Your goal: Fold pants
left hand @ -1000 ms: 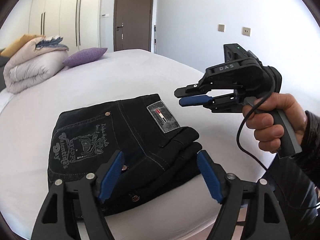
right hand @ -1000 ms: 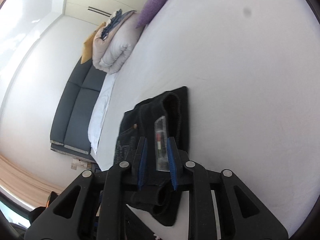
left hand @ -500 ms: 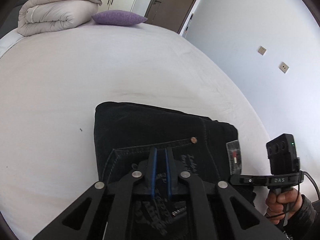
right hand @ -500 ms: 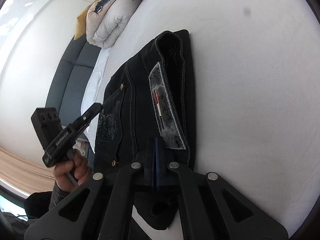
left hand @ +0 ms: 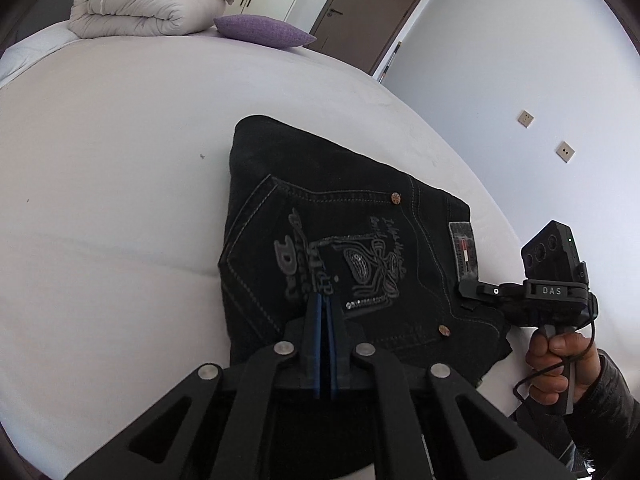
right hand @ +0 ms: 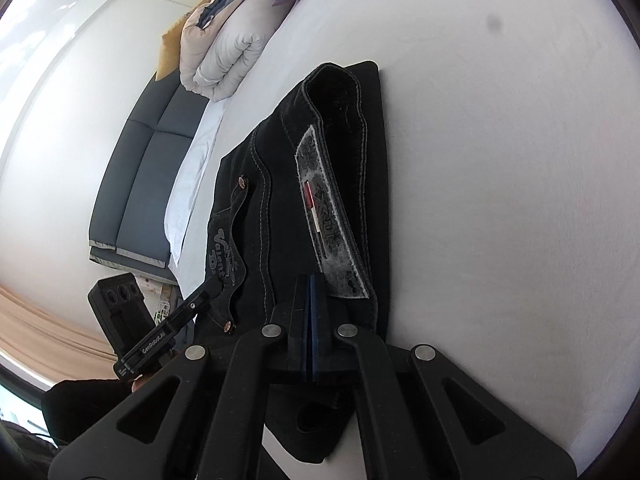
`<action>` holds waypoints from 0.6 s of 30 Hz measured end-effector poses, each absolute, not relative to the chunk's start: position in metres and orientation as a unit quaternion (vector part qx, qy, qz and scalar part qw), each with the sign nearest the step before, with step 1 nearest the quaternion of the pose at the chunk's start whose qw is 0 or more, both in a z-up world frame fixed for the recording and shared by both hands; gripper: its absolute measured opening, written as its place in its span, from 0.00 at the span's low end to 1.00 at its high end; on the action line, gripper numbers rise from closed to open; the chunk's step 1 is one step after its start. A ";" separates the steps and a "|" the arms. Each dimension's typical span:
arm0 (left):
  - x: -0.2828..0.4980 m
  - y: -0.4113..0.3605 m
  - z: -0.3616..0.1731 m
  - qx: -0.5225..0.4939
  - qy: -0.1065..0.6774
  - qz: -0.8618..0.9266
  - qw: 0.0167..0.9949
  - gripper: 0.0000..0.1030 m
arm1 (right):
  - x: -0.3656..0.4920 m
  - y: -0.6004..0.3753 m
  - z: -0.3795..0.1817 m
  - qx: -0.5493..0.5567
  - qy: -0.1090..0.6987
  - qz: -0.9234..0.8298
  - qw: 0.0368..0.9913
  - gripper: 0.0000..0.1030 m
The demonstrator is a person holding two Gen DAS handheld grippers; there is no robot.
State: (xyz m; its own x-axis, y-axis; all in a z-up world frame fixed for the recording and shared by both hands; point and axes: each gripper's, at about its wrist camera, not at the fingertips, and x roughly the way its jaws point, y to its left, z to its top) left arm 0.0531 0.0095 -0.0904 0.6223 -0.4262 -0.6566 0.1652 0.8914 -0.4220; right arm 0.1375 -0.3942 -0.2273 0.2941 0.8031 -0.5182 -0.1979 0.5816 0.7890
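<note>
Both grippers pressed together — left gripper [left hand: 324, 304] | right gripper [right hand: 311, 280], "DAS" | pants [left hand: 340, 216]

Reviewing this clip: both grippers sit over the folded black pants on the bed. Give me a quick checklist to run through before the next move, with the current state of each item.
1. Pants folded into a compact stack: ok, layers show at the edge in the right wrist view.
2. Pants fully on the bed: not ok, the near corner appears to overhang the edge.
3. Left gripper free of cloth: cannot tell; its blue pads are together over the back pocket.
4. Right gripper free of cloth: cannot tell; shut beside the waistband patch.
5. Grippers apart from each other: ok.
6. Quilt and pillow away from the pants: ok.
</note>
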 end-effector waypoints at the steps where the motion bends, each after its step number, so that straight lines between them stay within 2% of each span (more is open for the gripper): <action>1: 0.048 0.012 -0.090 -0.170 0.400 -0.166 0.885 0.03 | 0.136 -0.396 -0.225 0.310 0.488 0.338 0.742 0.00; 6: 0.028 0.018 -0.096 -0.186 0.401 -0.162 0.882 0.02 | 0.119 -0.396 -0.206 0.285 0.483 0.351 0.750 0.00; 12: 0.033 0.012 -0.109 -0.186 0.408 -0.163 0.879 0.02 | 0.119 -0.405 -0.233 0.323 0.464 0.366 0.739 0.00; 15: 0.033 0.013 -0.100 -0.185 0.406 -0.162 0.880 0.02 | 0.113 -0.405 -0.225 0.308 0.449 0.371 0.752 0.00; 16: 0.032 0.014 -0.094 -0.187 0.402 -0.162 0.881 0.03 | 0.111 -0.406 -0.218 0.306 0.448 0.374 0.752 0.03; 18: 0.025 0.023 -0.076 -0.187 0.379 -0.156 0.893 0.31 | 0.108 -0.413 -0.201 0.303 0.439 0.377 0.757 0.07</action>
State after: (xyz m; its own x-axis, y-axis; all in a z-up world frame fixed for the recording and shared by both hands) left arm 0.0249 0.0227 -0.0763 0.6643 -0.4194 -0.6187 0.1362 0.8818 -0.4514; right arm 0.1078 -0.4132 -0.2005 0.3297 0.8367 -0.4373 -0.3045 0.5326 0.7897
